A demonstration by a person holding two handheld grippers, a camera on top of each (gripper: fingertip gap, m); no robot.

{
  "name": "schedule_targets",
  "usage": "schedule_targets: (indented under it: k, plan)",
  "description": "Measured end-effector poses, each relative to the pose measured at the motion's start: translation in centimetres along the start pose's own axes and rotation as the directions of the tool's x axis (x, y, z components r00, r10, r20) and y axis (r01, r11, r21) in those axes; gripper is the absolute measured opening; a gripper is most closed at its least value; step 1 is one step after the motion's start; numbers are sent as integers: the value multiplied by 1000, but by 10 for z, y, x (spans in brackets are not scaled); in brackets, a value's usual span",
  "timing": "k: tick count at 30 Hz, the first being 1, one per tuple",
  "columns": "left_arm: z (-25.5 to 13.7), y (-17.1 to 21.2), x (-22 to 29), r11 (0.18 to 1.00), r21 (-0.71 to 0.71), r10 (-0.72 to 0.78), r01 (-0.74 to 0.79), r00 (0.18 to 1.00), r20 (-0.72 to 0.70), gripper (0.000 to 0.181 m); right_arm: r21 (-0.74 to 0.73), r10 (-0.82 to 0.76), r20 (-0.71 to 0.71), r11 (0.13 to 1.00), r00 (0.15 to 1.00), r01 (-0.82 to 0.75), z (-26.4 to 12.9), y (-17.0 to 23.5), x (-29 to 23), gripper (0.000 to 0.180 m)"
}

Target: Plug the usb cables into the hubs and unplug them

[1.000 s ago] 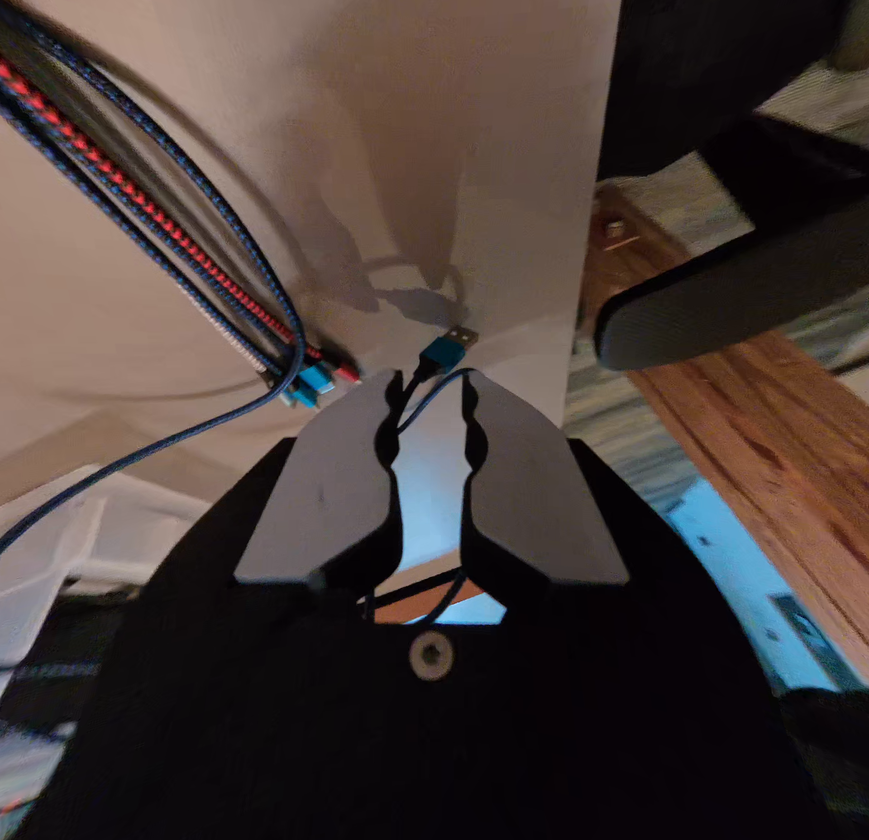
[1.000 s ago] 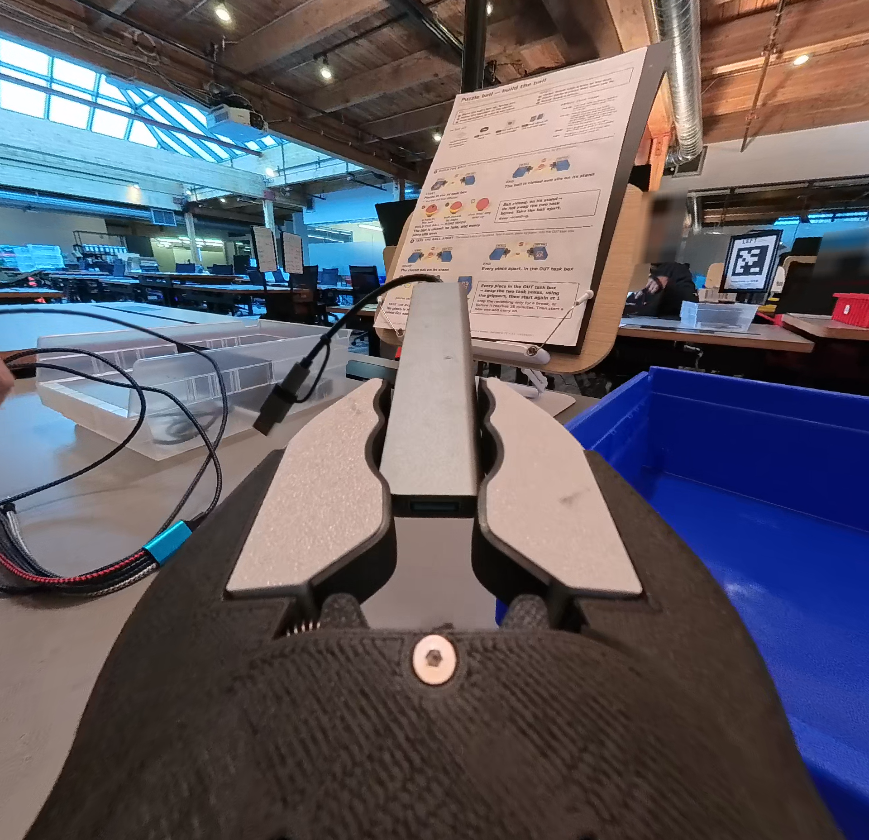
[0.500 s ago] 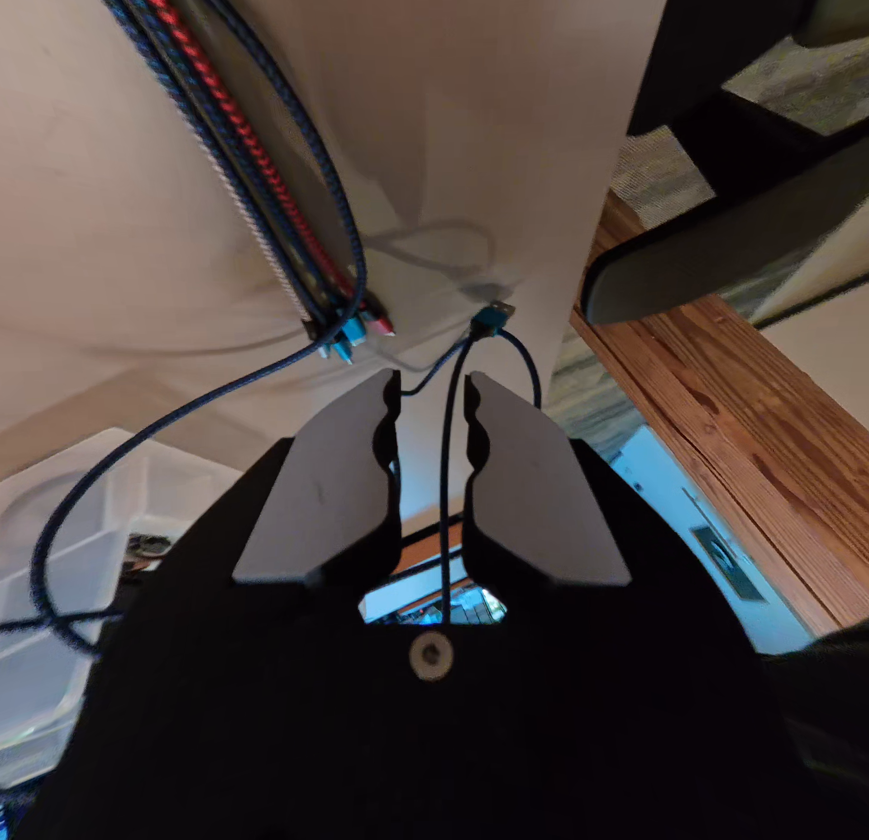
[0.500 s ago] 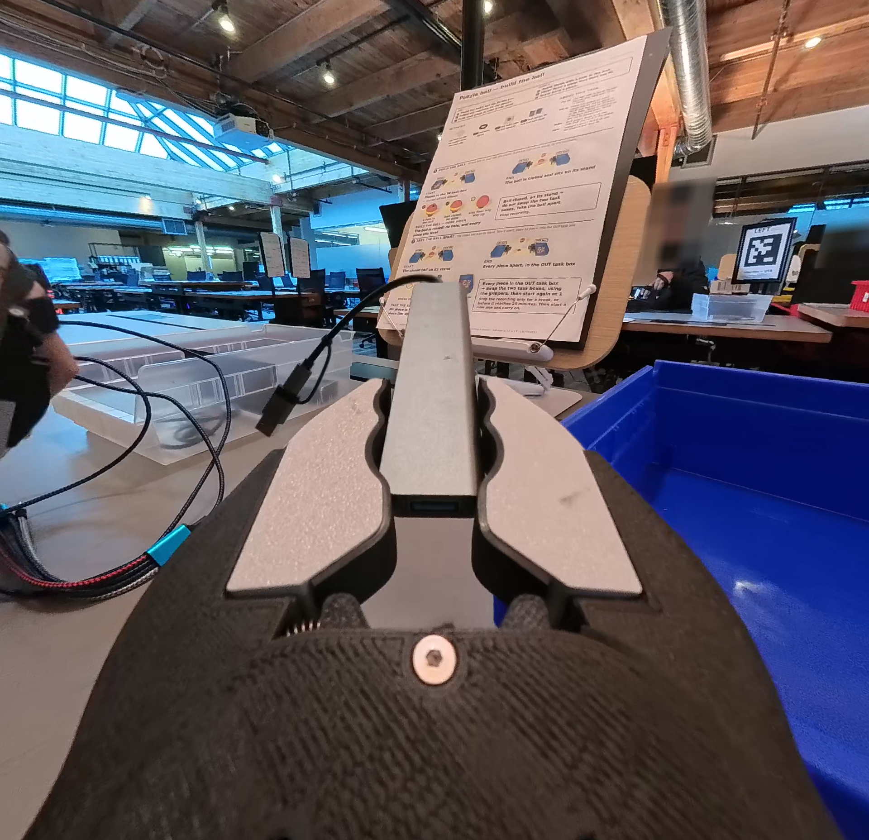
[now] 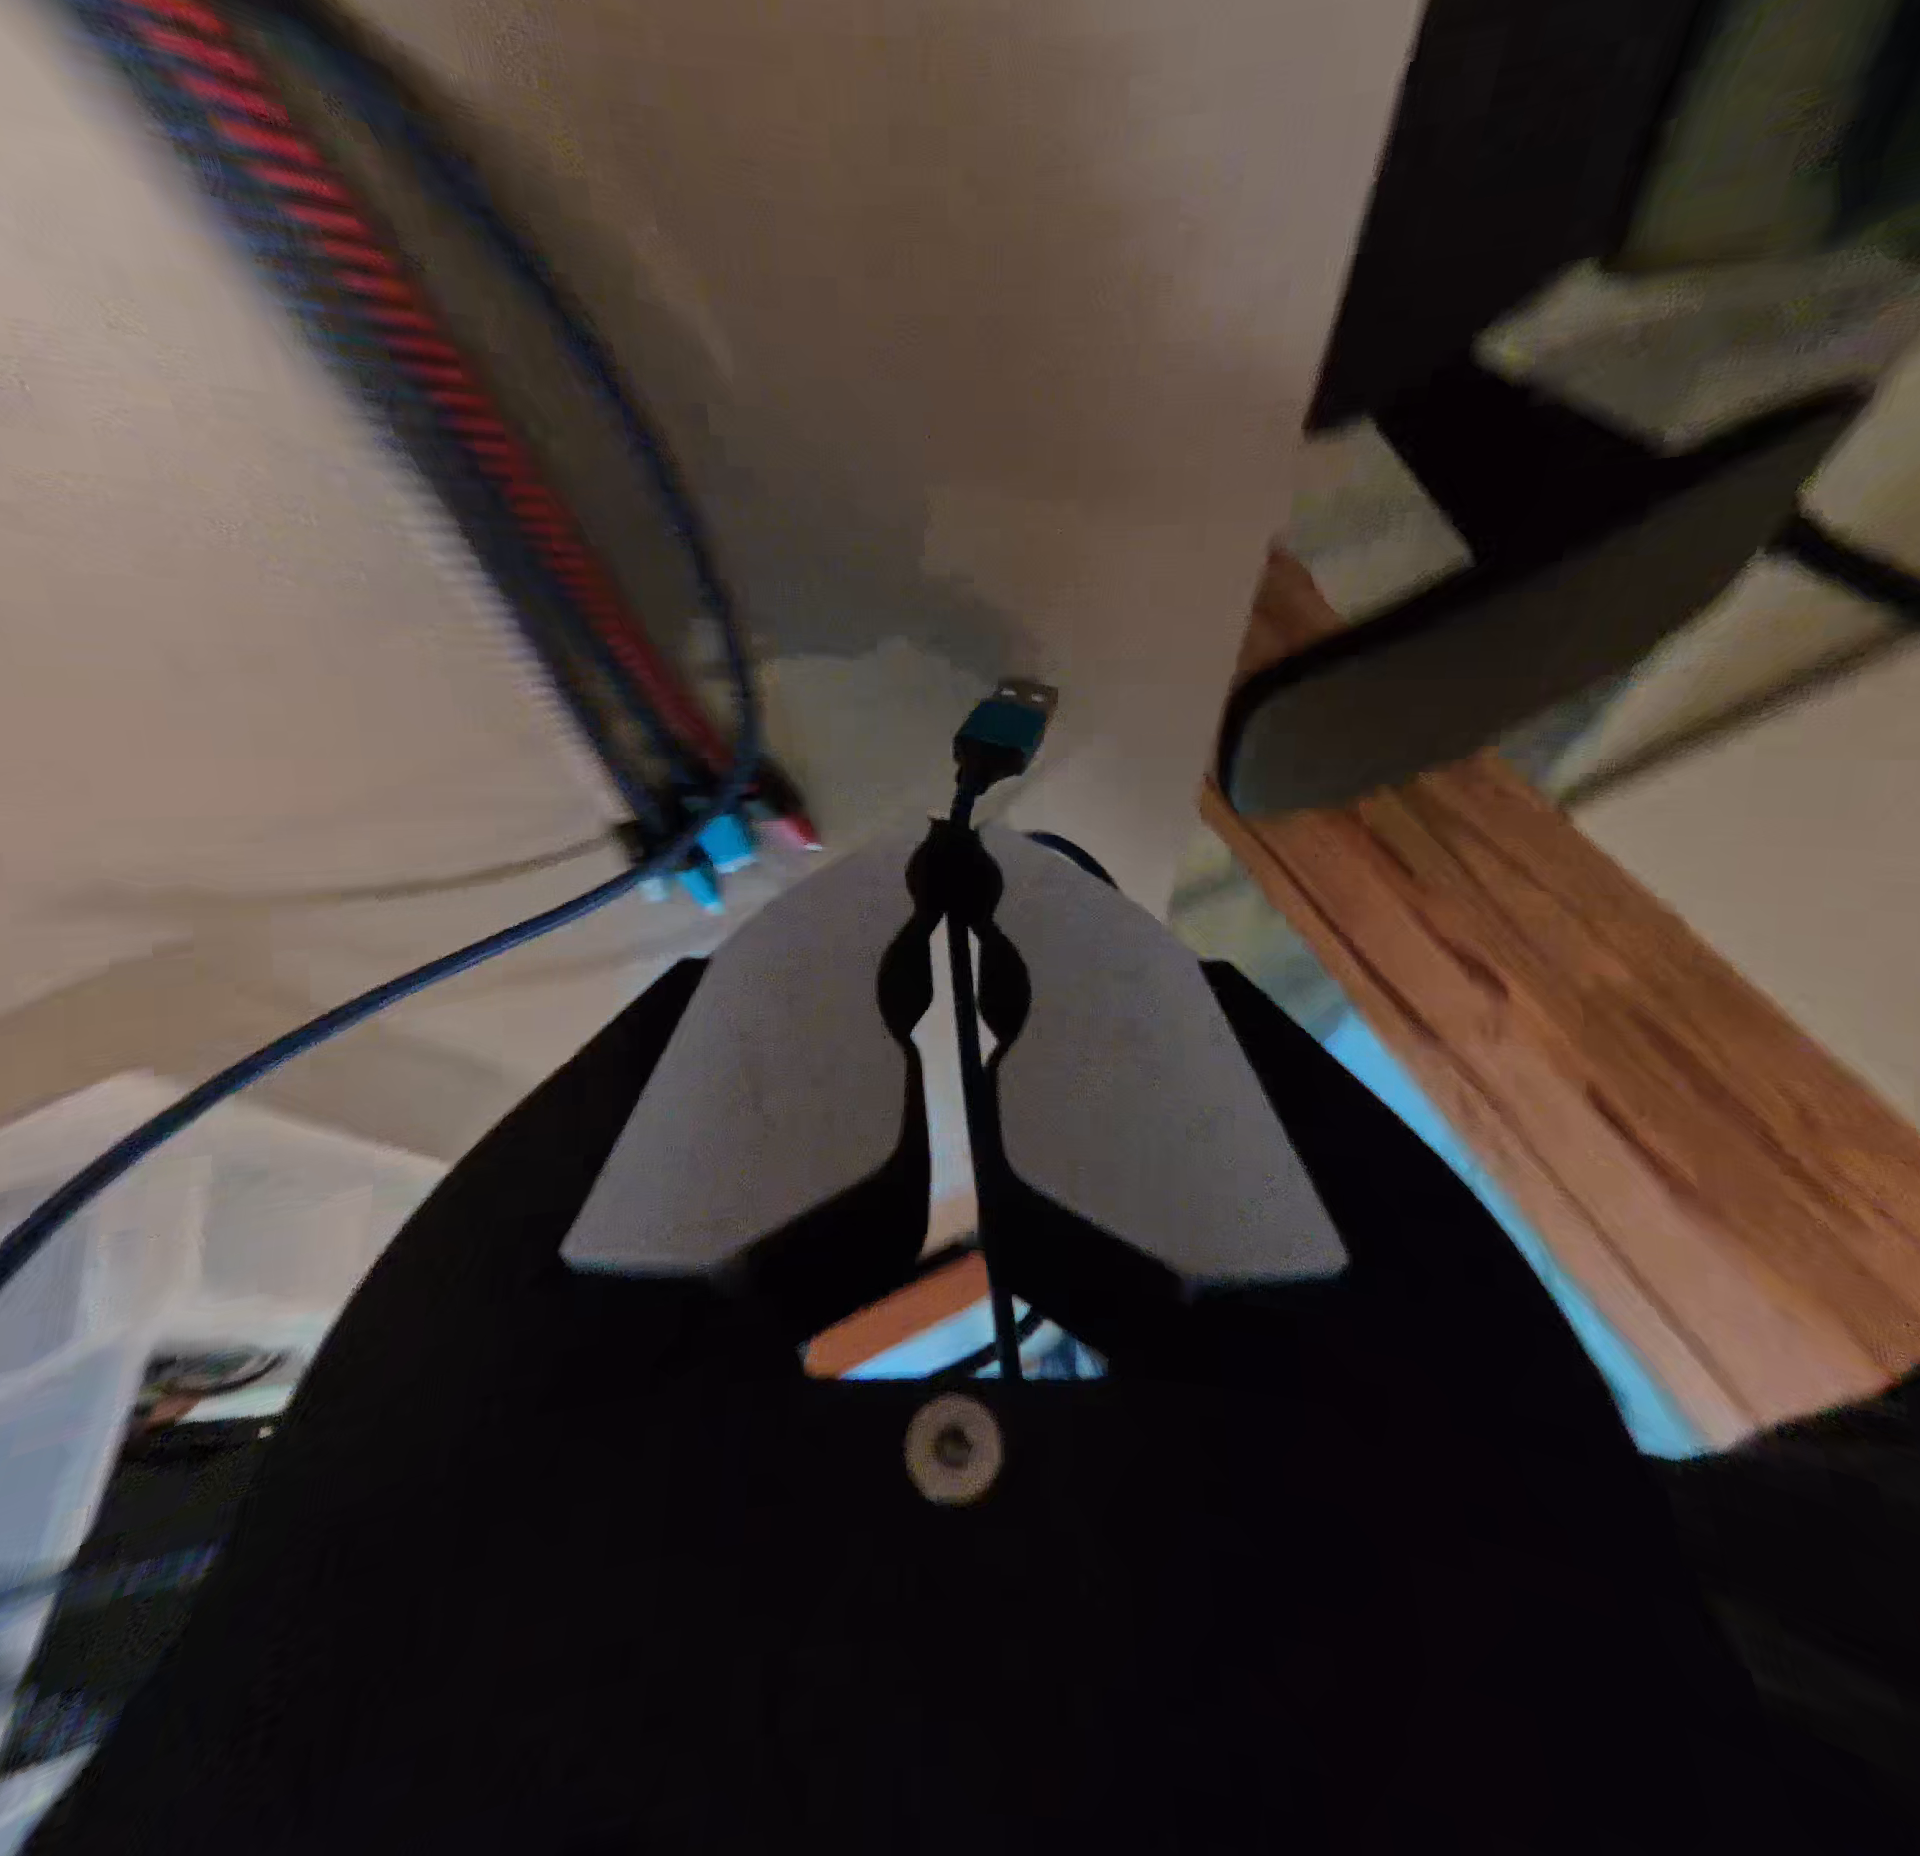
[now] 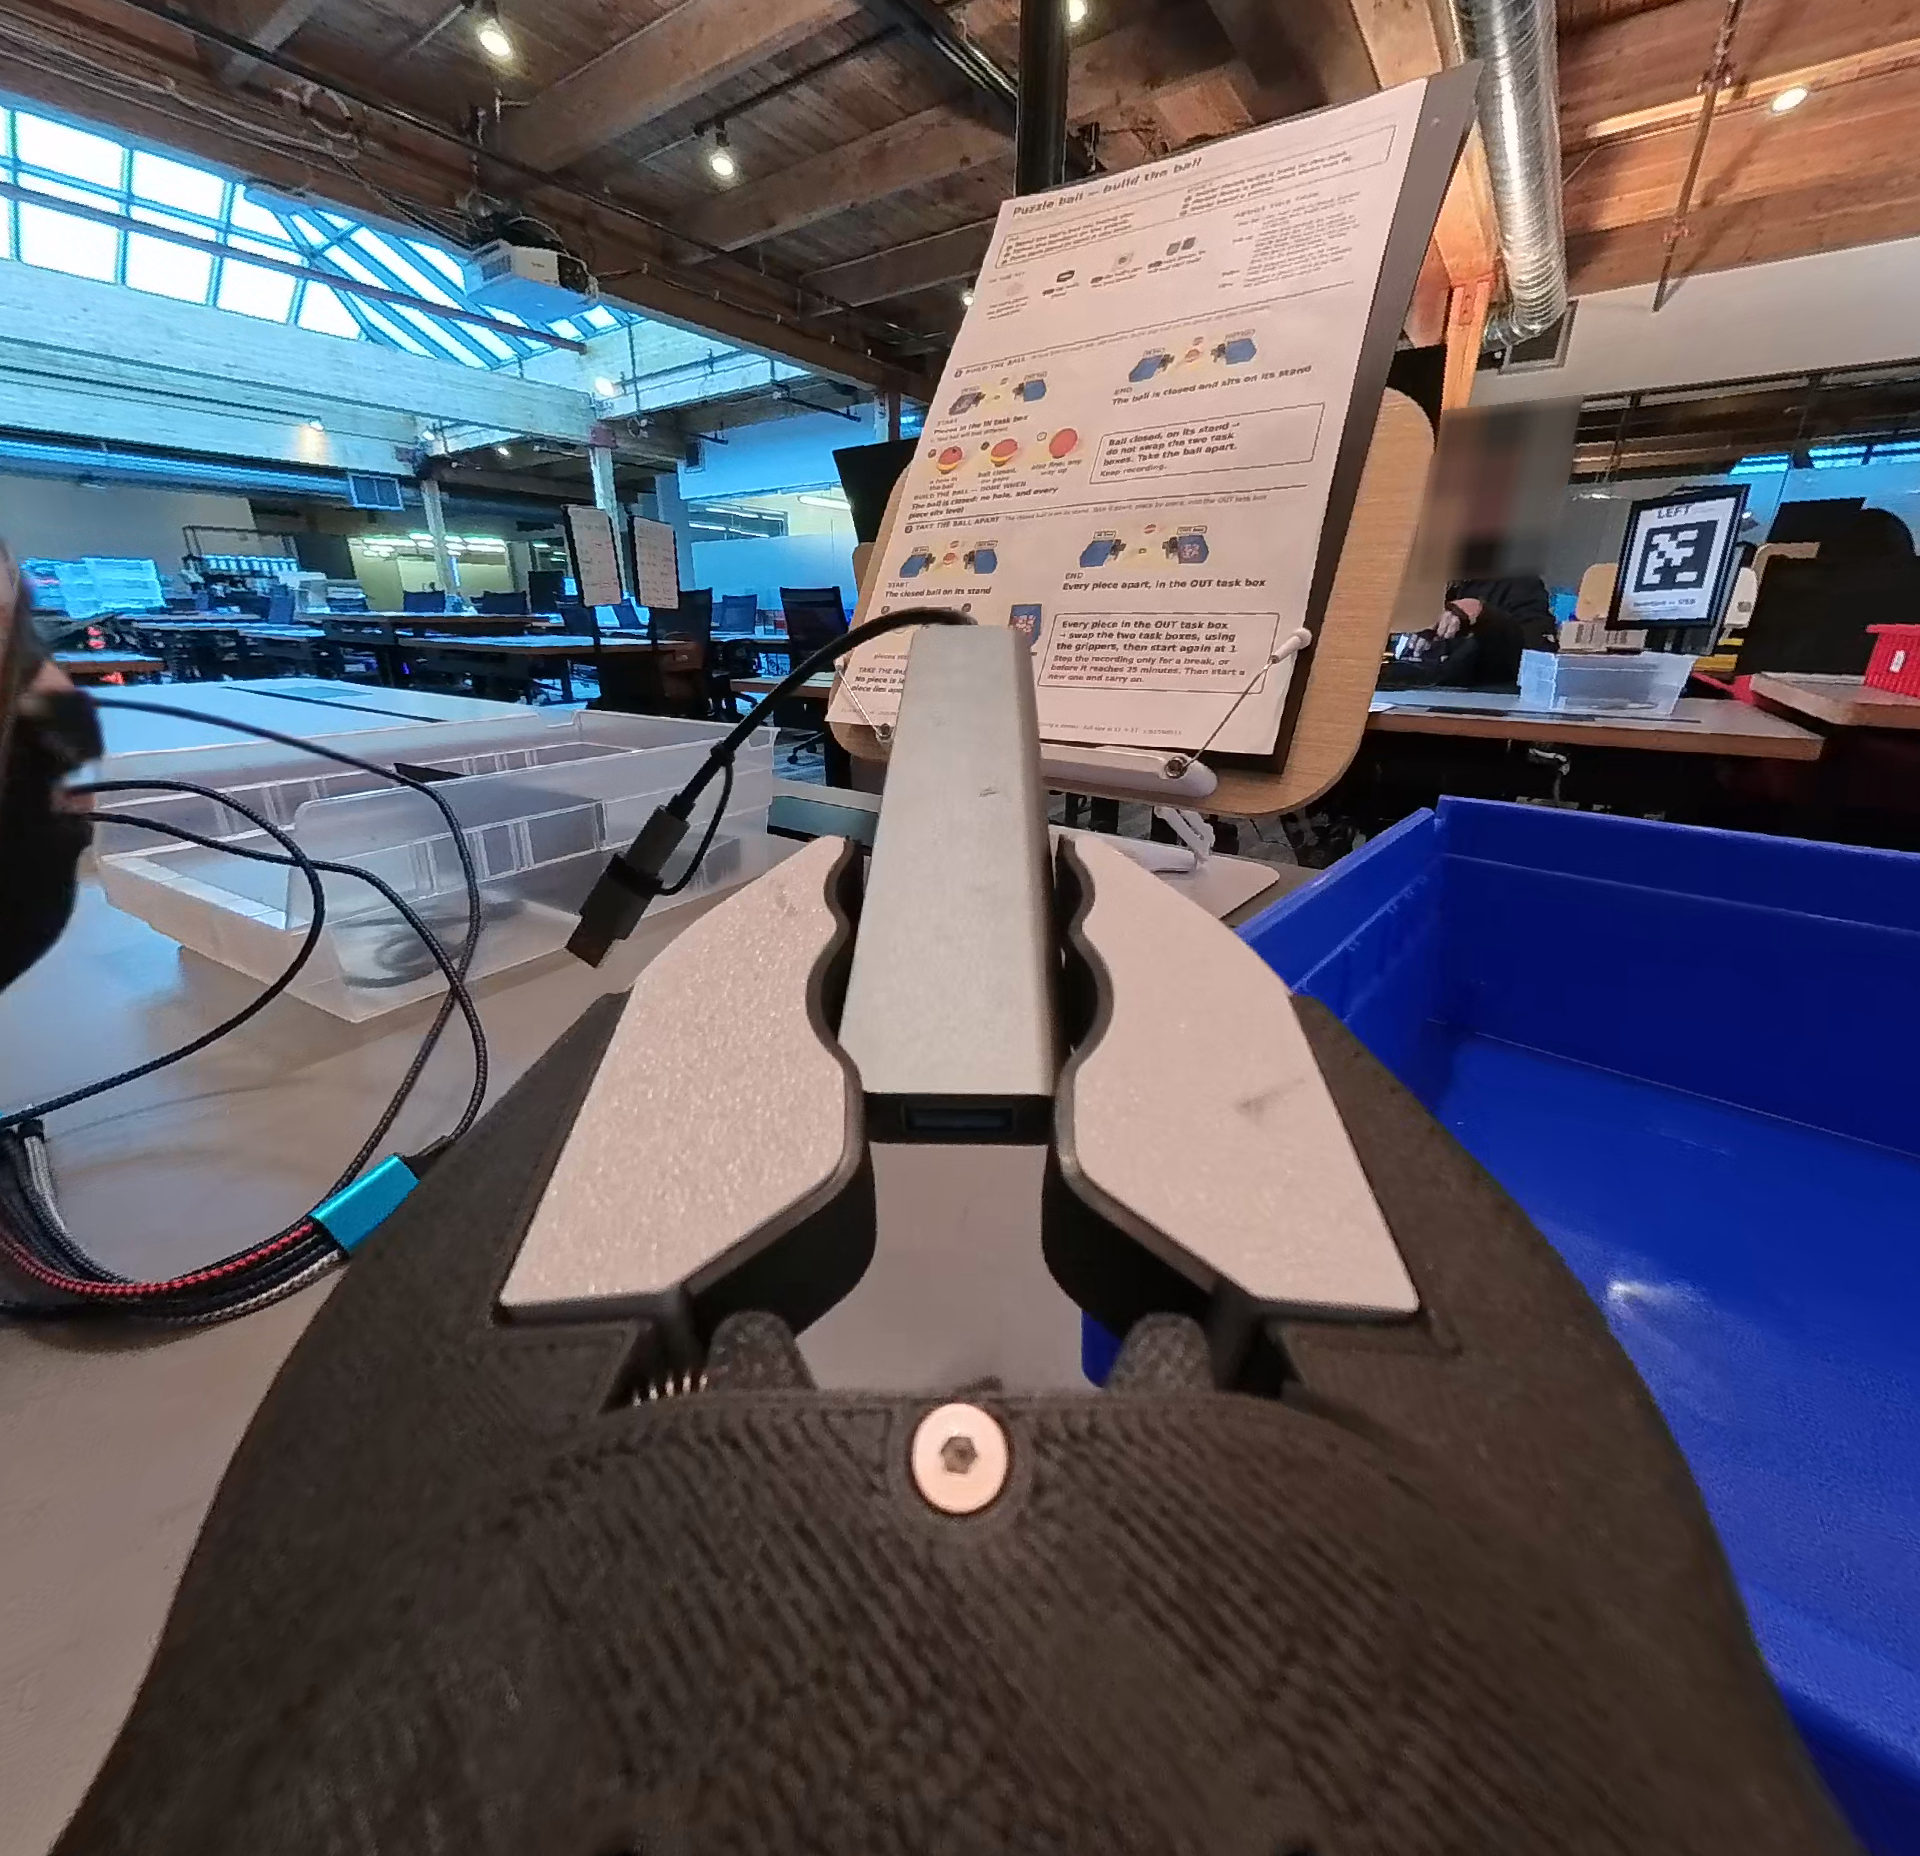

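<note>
My left gripper (image 5: 954,838) is shut on a thin dark USB cable (image 5: 977,1079) that runs between its jaws. The cable's teal USB-A plug (image 5: 1004,730) sticks out just past the fingertips, above the pale table (image 5: 312,456). A bundle of braided red, blue and grey cables (image 5: 436,393) lies on the table to the left, its connectors (image 5: 717,845) near the fingertips. My right gripper (image 6: 956,850) is shut on a grey USB hub (image 6: 961,871), with a port facing the camera. The hub's own black lead and plug (image 6: 623,897) hang to its left. The cable bundle also shows in the right wrist view (image 6: 187,1276).
A blue bin (image 6: 1662,1027) stands right of the hub. A clear plastic tray (image 6: 416,830) lies at the left back. An instruction sheet on a stand (image 6: 1164,435) is behind the hub. A dark chair (image 5: 1558,601) and wooden plank (image 5: 1558,1058) are beyond the table edge.
My left gripper's jaws have closed on the thin cable, just behind the teal plug. The left view has shifted and blurred. The right gripper still holds the hub, barely moved.
</note>
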State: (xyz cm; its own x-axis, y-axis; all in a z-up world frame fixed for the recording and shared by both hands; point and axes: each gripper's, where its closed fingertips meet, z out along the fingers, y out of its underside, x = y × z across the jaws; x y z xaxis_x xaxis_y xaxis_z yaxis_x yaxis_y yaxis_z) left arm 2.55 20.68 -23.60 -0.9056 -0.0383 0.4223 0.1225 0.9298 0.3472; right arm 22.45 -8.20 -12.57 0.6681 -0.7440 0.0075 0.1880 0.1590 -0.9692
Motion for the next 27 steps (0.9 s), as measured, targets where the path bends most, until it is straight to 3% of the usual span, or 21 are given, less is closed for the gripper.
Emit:
schedule_targets:
  k: [3,5,7,10,11,14,18,21,23,27]
  plan:
    - [-55,-30,-21,942,332,-103,43,981,166,2,5,7,-20,1000,1000,-6,-1,-1,5,36]
    - [-112,-45,-39,821,571,-239,27,923,300,1,10,16,-43,1000,999,-16,-3,-2,10,36]
    - [-183,-48,-60,623,782,-490,-19,770,408,1,11,27,-61,1000,998,-27,-4,-2,14,36]
    - [-253,-37,-66,317,940,-795,-123,506,334,1,14,32,-69,999,997,-31,-4,-3,15,36]
    - [-256,-39,-65,284,944,-831,-169,447,331,2,14,28,-66,1000,997,-27,-4,-3,14,36]
    - [-228,-52,-79,332,922,-877,-199,293,379,1,6,18,-57,1000,998,-17,-2,-2,10,36]
    - [-174,-88,-105,310,934,-881,-180,316,353,2,-14,-11,-45,1000,999,10,0,1,5,36]
    - [-144,-101,-124,386,912,-857,-136,315,409,1,-21,-24,-50,1000,998,23,0,2,5,36]
    - [-121,-116,-129,416,908,-813,-55,425,398,2,-23,-19,-54,1000,998,18,0,3,7,36]
    - [-99,-136,-132,340,938,-775,67,584,240,6,-28,-9,-56,1000,998,7,0,5,9,36]
